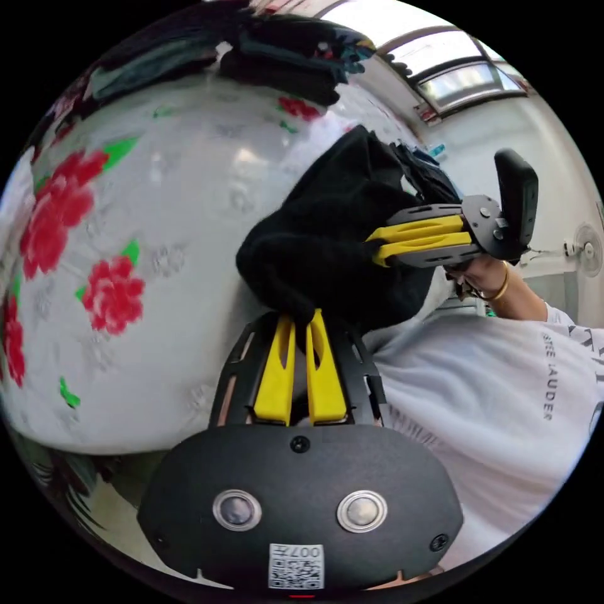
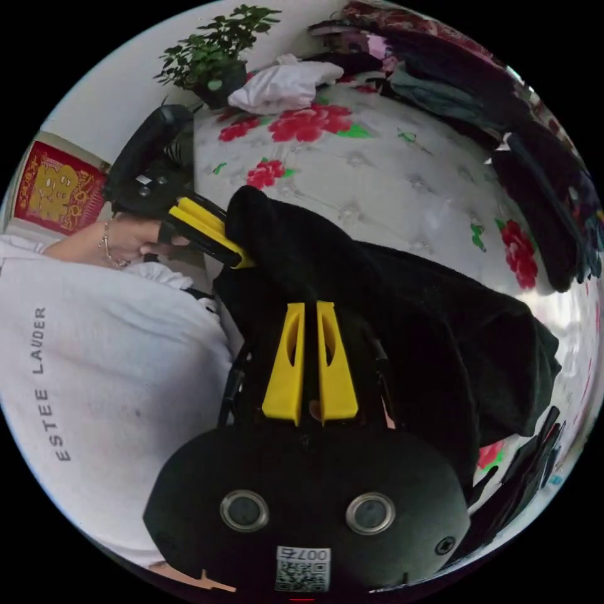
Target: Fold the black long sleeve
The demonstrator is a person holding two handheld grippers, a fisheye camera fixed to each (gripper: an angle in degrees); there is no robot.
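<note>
While lifted off bed point(image 1: 189, 207), black long sleeve point(image 1: 327, 251) — clamped in both hand-held grippers.

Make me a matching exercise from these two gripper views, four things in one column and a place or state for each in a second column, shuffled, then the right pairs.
Things:
1. black long sleeve
2. potted plant
3. white cloth
4. dark clothes pile

Places or states:
A. crumpled beside the plant
B. stacked at the bed's far edge
C. clamped by the left gripper and the right gripper
D. standing by the wall at the bed's corner

Pairs: 1-C, 2-D, 3-A, 4-B
</note>
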